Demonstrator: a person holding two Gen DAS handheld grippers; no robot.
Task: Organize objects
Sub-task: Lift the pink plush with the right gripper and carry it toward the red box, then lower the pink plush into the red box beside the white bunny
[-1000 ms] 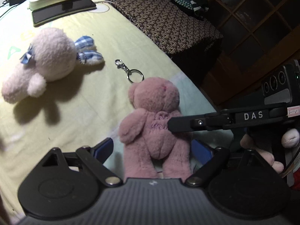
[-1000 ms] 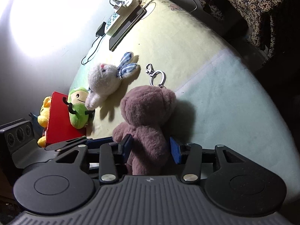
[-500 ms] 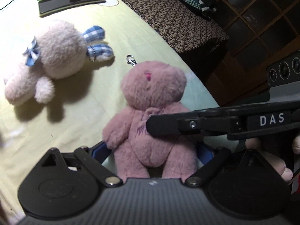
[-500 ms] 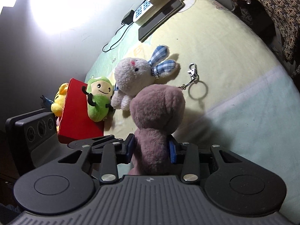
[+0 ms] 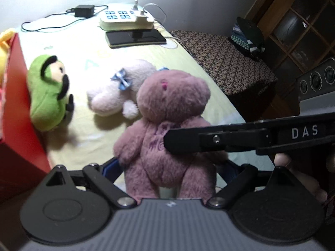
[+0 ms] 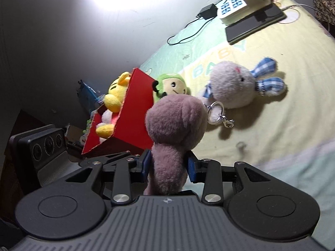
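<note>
My right gripper (image 6: 168,165) is shut on the body of a pink plush bear (image 6: 173,125) and holds it upright above the bed. A keyring (image 6: 217,113) dangles from the bear's head. In the left wrist view the bear (image 5: 167,108) stands between the fingers of my left gripper (image 5: 170,167), which is open, its pads clear of the legs; a right gripper finger (image 5: 209,140) crosses the bear's waist. A red box (image 6: 134,113) with a yellow plush (image 6: 115,98) inside stands just left of the bear. A green plush (image 5: 48,96) leans on the box, and a white rabbit (image 5: 121,92) lies beside it.
A power strip (image 5: 125,18) and a dark phone (image 5: 136,37) with cables lie at the far end of the yellow bedsheet (image 5: 88,133). A patterned stool (image 5: 226,62) and a wooden cabinet (image 5: 303,21) stand off the bed's right edge.
The right gripper closed on the bear and raised it off the sheet toward the red box. The keyring left the bed and now hangs. The left gripper rose alongside, still open.
</note>
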